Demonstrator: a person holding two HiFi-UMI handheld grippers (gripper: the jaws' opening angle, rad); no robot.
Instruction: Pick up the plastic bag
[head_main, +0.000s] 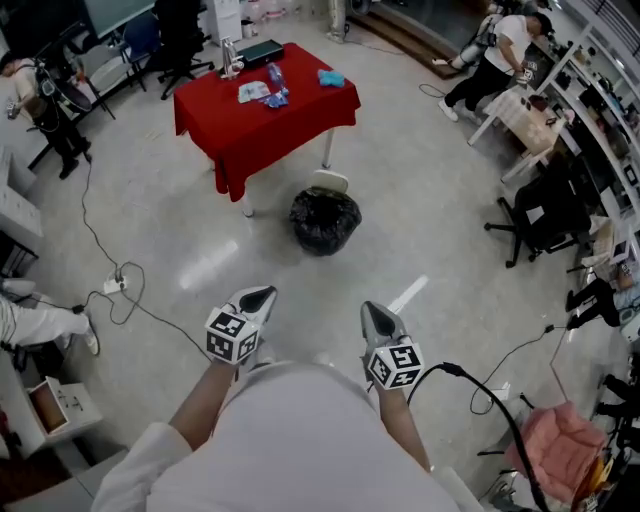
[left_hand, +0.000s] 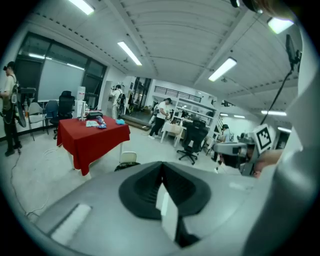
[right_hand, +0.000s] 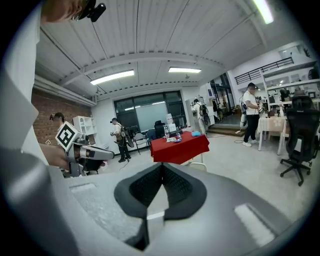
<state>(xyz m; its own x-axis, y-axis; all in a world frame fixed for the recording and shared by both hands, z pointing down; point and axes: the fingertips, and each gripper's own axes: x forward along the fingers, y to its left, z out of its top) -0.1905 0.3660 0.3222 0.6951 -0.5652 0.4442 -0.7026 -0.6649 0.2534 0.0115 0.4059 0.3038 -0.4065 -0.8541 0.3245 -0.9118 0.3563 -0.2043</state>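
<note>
both the left gripper (head_main: 258, 297) and the right gripper (head_main: 372, 312) are held low and close to the person's body. each has its jaws pressed fully together with nothing between them, probably a walking pose, since the task's thing is out of reach. the black plastic bag (head_main: 325, 222) sits bunched on the floor (head_main: 420, 230), well ahead of both jaws and roughly between their lines, just short of the red-clothed surface (head_main: 270, 120). no brand or writing is legible; the marker cubes (head_main: 232, 335) carry only black-and-white square patterns.
</note>
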